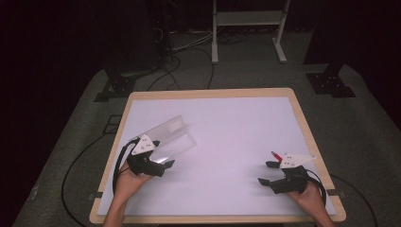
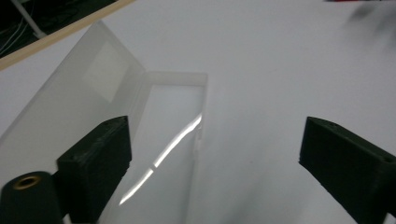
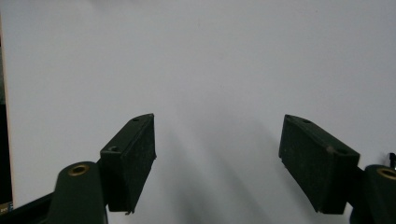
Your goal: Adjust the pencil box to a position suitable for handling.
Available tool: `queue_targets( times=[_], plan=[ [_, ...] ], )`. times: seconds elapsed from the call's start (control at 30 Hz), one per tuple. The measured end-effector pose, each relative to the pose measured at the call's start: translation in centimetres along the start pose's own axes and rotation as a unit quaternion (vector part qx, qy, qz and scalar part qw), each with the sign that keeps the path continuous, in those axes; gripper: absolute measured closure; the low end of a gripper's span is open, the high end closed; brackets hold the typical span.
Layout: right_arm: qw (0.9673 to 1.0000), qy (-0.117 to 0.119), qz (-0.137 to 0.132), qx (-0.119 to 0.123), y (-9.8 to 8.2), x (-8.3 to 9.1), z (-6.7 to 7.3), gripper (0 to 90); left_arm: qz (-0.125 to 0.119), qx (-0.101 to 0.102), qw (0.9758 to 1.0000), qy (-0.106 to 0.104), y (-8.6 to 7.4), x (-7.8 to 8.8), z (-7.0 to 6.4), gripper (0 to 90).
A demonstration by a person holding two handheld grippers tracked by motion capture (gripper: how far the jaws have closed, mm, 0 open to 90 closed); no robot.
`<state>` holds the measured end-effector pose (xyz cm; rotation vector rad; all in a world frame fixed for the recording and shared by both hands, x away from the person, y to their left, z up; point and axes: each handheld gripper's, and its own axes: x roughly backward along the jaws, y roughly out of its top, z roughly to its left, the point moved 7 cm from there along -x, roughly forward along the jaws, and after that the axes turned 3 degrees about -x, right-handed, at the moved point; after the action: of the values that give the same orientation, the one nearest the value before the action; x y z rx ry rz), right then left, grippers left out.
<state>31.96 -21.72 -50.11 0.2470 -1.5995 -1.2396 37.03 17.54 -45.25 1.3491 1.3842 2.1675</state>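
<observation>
A clear plastic box (image 1: 177, 146) lies at the table's left with its lid (image 1: 163, 128) swung open toward the far left. My left gripper (image 1: 158, 156) hovers at the box's near end, open. In the left gripper view the box (image 2: 175, 116) is empty; one jaw stands over its inside and the other over bare table beside it, with the lid (image 2: 79, 88) at the left. My right gripper (image 1: 265, 173) stands open at the near right, pointing left. A small red pen-like thing (image 1: 276, 155) lies just beyond it, partly under its grey plate. The right gripper (image 3: 217, 154) has nothing between its jaws.
The white table top (image 1: 227, 132) has a wooden rim (image 1: 302, 123). Black cables trail from both grippers over the table's near edge. Stand feet and a white frame stand on the floor beyond the table.
</observation>
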Motion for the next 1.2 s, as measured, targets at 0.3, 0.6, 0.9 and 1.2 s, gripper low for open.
queue_targets(
  times=[0.3, 0.6, 0.9, 1.2],
  plan=[
    [1.0, 0.0, -0.001, 0.003, 0.1, 0.0, 0.1, 26.4, 0.047, -0.003, 0.9988, -0.014, -1.7, -1.1, 1.9, 29.2],
    [1.0, 0.001, -0.002, 0.003, 0.1, 0.1, 0.1, 26.5, 0.085, -0.017, 0.9954, -0.042, -3.0, -2.6, 2.0, 48.4],
    [1.0, 0.001, -0.003, 0.005, 0.2, 0.1, 0.1, 26.6, 0.118, -0.037, 0.9898, -0.071, -3.8, -3.7, 1.6, 66.7],
    [1.0, 0.002, -0.004, 0.006, 0.2, 0.1, 0.2, 26.8, 0.134, -0.034, 0.987, -0.082, -4.5, -4.0, 1.6, 75.0]
  ],
)
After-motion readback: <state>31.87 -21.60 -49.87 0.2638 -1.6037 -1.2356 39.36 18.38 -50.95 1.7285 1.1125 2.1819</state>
